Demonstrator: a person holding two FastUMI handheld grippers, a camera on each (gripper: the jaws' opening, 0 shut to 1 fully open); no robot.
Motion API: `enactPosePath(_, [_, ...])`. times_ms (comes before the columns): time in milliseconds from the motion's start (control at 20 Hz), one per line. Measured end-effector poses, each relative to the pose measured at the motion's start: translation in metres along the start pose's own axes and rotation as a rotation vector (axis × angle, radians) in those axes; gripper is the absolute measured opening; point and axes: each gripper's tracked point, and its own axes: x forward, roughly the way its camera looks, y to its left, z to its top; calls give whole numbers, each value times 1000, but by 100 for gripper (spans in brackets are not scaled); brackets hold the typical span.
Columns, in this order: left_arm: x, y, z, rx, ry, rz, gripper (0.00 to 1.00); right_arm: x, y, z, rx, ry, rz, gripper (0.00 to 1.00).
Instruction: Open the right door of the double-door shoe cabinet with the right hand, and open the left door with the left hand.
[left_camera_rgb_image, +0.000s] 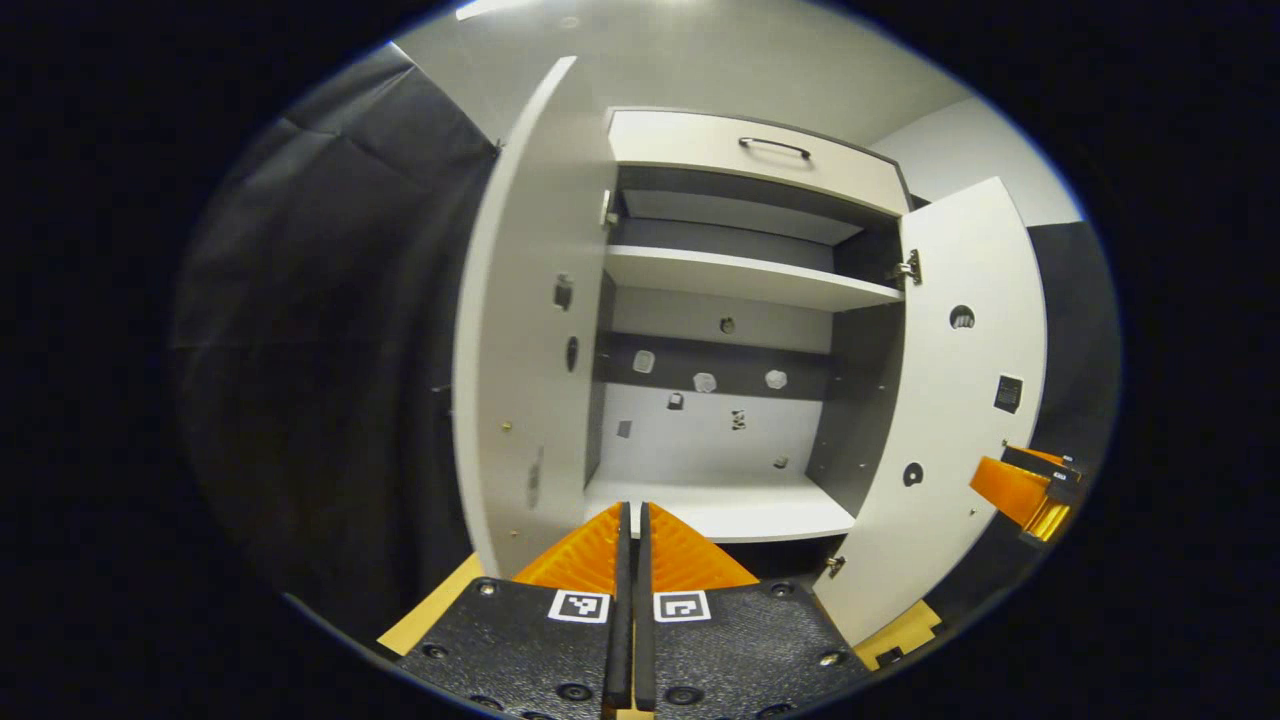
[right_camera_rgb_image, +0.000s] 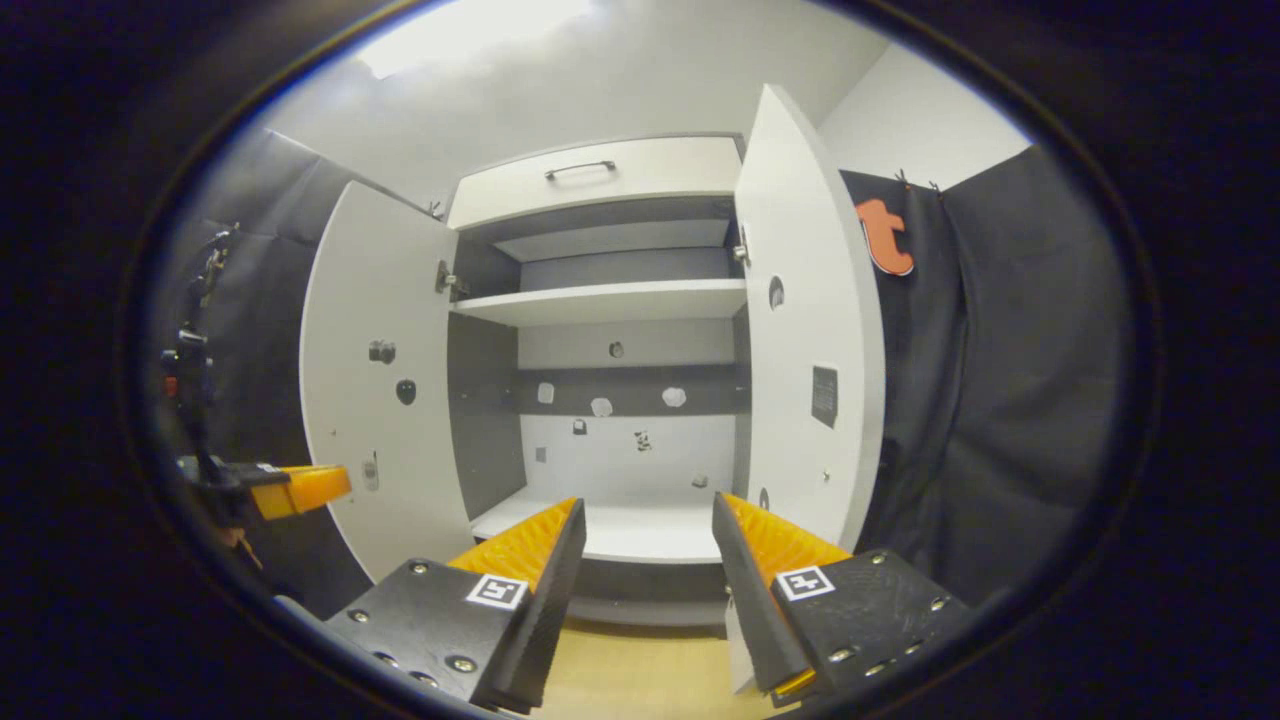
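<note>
Right gripper view: two doors (right_camera_rgb_image: 375, 380) swung open; right hand-held gripper (right_camera_rgb_image: 648, 520) spread, empty; left (left_camera_rgb_image: 632, 515) closed, empty.

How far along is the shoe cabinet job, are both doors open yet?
Both look done. The left door and the right door stand swung wide, showing the cabinet's shelf. Nothing is in hand: the left gripper is shut on nothing, the right gripper is open, both in front of the cabinet, touching neither door. Nothing appears left except perhaps pulling back.
</note>
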Motion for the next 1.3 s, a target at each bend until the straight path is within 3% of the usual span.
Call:
enactPosePath(50, [6, -9, -1, 3, 3, -23, 0, 4, 1, 1, -2, -1, -5, 75])
enactPosePath(100, [11, -16, -3, 9, 5, -43, 7, 8, 5, 3, -2, -5, -4, 69])
enactPosePath(150, [18, -23, -1, 20, 3, -61, 9, 12, 5, 3, -5, -3, -14, 78])
enactPosePath(200, [24, -32, 1, 31, -4, -82, 15, 13, 7, 1, -2, 3, -9, 72])
enactPosePath(250, [27, -43, 3, 44, -14, -109, 20, 13, 8, -3, 1, 18, -11, 80])
enactPosePath(300, [30, -48, 5, 52, -21, -120, 40, 14, 8, -6, 5, 28, -8, 100])
enactPosePath(400, [38, -62, 8, 59, -36, -150, 81, 16, 12, -7, 18, 25, -4, 97])
enactPosePath(500, [41, -74, 9, 59, -54, -176, 100, 17, 9, -6, 19, 18, -14, 98])
enactPosePath(950, [56, -109, 2, 74, -44, -266, 99, 15, -1, -7, 16, -9, -95, 96])
enactPosePath(1300, [59, -112, 1, 62, -47, -262, 99, 12, -8, -2, 19, -37, -115, 98])
